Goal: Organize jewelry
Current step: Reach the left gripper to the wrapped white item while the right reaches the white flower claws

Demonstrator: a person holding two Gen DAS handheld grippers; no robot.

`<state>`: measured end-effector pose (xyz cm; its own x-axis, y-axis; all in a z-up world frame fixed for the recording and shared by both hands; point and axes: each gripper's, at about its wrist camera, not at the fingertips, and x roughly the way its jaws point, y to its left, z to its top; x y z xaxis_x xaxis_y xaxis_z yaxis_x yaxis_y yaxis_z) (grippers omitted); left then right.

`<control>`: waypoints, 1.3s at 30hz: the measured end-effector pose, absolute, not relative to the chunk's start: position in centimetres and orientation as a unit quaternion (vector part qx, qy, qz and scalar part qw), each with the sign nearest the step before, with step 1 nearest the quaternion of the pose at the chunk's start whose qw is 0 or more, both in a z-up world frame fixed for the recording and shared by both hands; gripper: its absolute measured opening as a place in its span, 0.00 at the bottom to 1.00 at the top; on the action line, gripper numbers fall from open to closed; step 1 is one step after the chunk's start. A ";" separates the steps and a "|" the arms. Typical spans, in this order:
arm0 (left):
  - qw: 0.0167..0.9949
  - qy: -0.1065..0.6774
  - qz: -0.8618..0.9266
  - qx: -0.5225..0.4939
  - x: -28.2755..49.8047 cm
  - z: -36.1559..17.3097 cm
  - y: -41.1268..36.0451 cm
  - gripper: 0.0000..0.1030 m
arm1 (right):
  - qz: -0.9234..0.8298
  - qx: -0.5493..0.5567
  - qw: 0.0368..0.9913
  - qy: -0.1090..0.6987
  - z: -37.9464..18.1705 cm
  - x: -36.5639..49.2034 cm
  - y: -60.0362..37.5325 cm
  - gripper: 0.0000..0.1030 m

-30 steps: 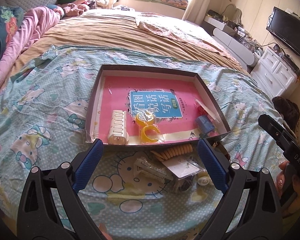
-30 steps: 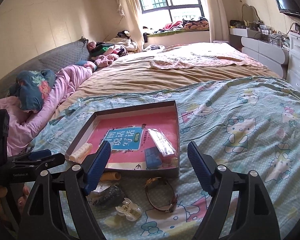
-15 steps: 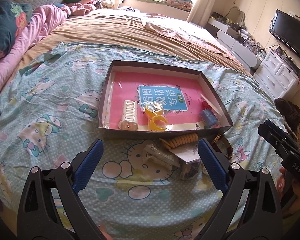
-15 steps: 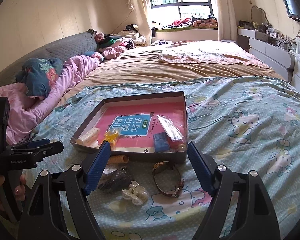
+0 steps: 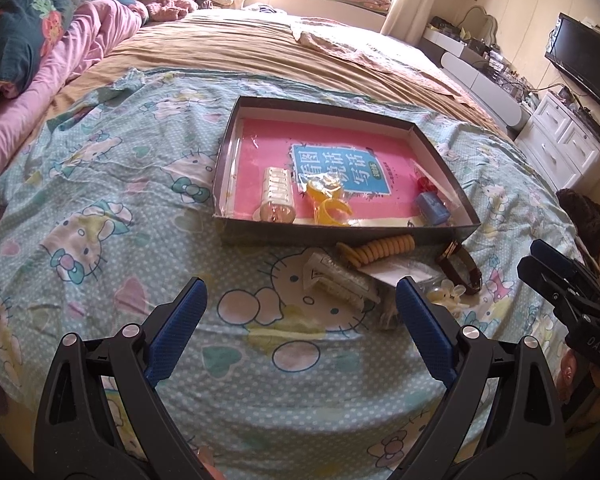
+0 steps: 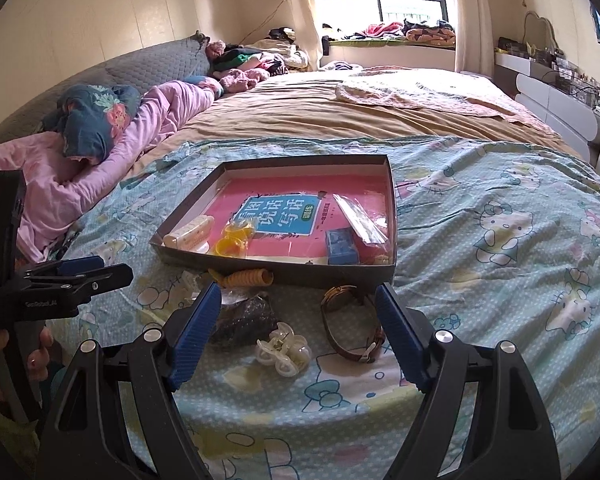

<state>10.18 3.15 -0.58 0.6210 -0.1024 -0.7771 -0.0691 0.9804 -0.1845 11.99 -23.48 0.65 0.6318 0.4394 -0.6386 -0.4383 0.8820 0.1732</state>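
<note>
Right wrist view says I'm roughly halfway: shallow dark cardboard box [image 6: 392, 216] holds some pieces, brown leather-strap watch [image 6: 350, 330] and translucent white claw clip [image 6: 284, 350] wait outside, both right gripper [image 6: 298, 338] and left gripper [image 5: 300, 326] spread wide, empty.

Clear packets [image 5: 342, 280] partly behind gripper [image 5: 300, 300]

A cartoon-cat sheet [image 5: 148, 240] was spread over a tan bedspread [image 5: 260, 52]; a television [image 5: 588, 64] was mounted above white drawers [image 5: 564, 148].
</note>
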 end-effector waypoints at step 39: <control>0.875 0.482 -0.020 -0.044 11.6 -6.3 1.2 0.86 | 0.264 -0.025 0.860 0.437 -7.6 13.6 -20.4 0.66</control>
<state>11.64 1.19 -6.33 0.5347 -0.0775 -0.8415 -0.0074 0.9953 -0.0964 13.64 -20.38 -7.59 0.4790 0.4317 -0.7643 -0.4751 0.8597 0.1878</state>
